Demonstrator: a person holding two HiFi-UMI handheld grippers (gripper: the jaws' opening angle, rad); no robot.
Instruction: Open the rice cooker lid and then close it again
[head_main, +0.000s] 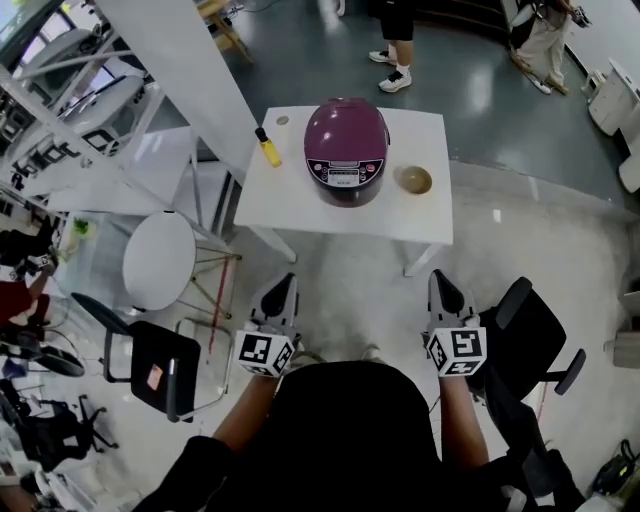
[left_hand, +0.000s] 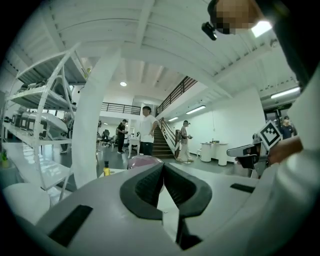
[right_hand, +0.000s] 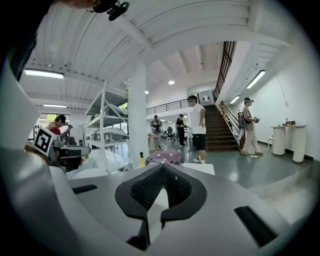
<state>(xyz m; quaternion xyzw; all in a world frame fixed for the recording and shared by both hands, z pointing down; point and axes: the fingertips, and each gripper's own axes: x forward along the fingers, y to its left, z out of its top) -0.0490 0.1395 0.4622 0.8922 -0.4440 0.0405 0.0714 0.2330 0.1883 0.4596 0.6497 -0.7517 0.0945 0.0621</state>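
Observation:
A purple rice cooker (head_main: 346, 150) with its lid down stands in the middle of a small white table (head_main: 300, 205). Its dome also peeks over the jaws as the rice cooker (left_hand: 145, 161) in the left gripper view and the rice cooker (right_hand: 165, 156) in the right gripper view. My left gripper (head_main: 283, 292) and right gripper (head_main: 441, 285) hang well short of the table's near edge, both pointing toward it. Both are shut with nothing between the fingertips.
On the table, a yellow bottle (head_main: 267, 147) stands left of the cooker and a small bowl (head_main: 414, 180) right of it. A white column (head_main: 180, 70) and shelving rise at the left. A white stool (head_main: 160, 260) and black chairs (head_main: 150, 365) flank me. People stand beyond the table.

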